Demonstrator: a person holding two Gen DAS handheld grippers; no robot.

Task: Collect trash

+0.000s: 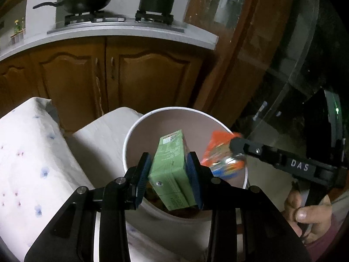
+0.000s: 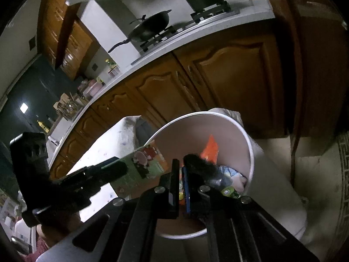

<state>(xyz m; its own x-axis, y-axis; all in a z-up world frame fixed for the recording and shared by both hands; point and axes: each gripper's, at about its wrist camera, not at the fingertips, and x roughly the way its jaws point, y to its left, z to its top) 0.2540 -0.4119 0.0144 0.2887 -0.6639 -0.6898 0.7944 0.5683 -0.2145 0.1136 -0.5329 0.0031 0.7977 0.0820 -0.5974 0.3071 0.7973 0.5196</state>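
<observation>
Two pans (image 1: pixel 87 1) on stove, wooden cabinets (image 1: pixel 122 83), white bin (image 1: pixel 139 131)

The green carton (image 1: pixel 172 170) is looking like matt printed cardboard, and the orange wrapper (image 1: pixel 220 152) is showing up as shiny crinkly foil-ish plastic. The bin (image 1: pixel 130 144) is looking like smooth white plastic with a dull pinkish inside. The left gripper (image 1: pixel 169 174) is showing matt black plastic with ribbed blue pads (image 1: pixel 193 170) and bright metal screws. The cupboard doors (image 1: pixel 139 78) are gleaming like varnished wood, and the pot (image 1: pixel 157 0) is looking like dark semi-gloss metal.
</observation>
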